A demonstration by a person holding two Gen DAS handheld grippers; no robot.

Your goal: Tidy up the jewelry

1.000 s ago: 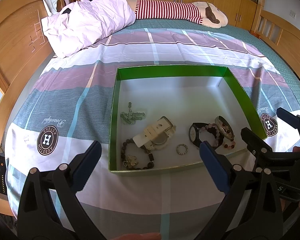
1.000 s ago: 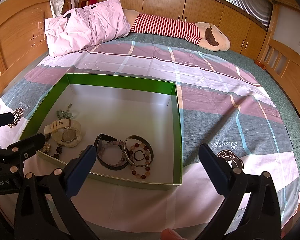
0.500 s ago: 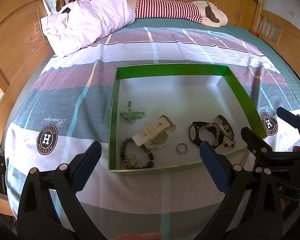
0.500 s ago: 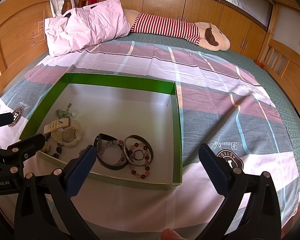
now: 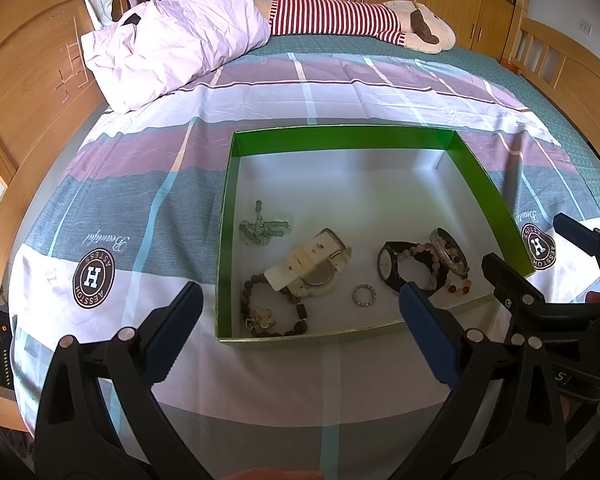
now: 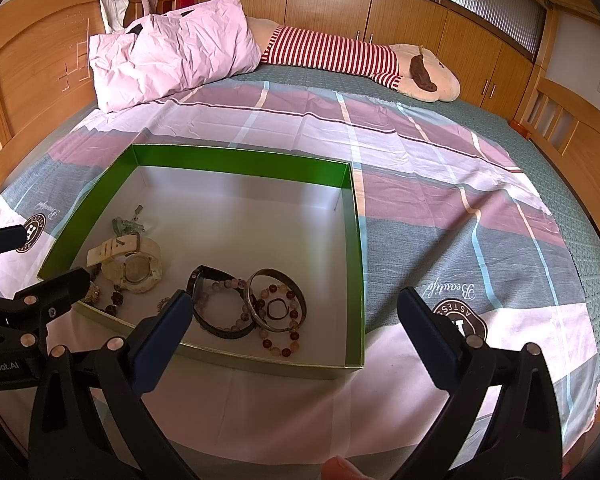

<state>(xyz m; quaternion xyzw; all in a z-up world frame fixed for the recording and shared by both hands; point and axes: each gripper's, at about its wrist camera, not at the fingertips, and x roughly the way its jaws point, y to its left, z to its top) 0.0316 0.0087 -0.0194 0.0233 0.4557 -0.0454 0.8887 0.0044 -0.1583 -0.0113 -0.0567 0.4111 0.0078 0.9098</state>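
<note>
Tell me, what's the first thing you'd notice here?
The green box in the middle of the bed, with jewelry gathered along its near side: a cream watch and a black watch. Behind it, a long striped plush toy lies along the far edge of the bed beside a pink pillow.

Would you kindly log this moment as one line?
left gripper: open | right gripper: open | jewelry: in green box | neither holding anything

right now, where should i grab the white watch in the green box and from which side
Pinch the strap end of the white watch, the flap that sticks up over the case on its left. Come from above with the left gripper, open and nearest. The case looks broad and rests on the box floor, so it seems harder to pinch.
</note>
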